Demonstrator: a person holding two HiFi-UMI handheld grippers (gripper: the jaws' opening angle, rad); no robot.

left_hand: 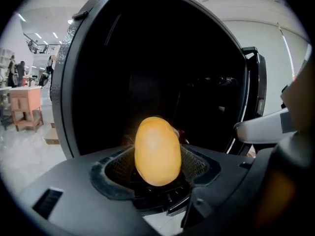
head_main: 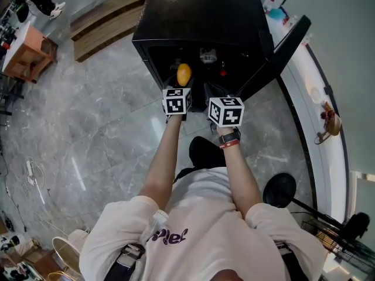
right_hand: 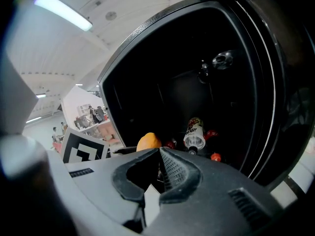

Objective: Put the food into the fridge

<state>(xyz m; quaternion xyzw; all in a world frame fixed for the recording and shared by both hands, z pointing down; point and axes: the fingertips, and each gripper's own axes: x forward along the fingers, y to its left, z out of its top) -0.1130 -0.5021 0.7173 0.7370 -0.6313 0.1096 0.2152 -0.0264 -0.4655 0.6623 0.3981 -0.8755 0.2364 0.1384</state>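
Marble floor (head_main: pixel 99 133) lies before the open black fridge (head_main: pixel 199 16). Left tongs (left_hand: pixel 157 167) are clamped on the orange food (left_hand: pixel 157 146), held at the fridge's mouth. Right tongs (right_hand: pixel 158 154), just beside, are closed on nothing. Inside lies a bottle (right_hand: pixel 194 134).

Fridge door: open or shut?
Open. The door stands swung aside and the fridge interior shows, a bottle inside.
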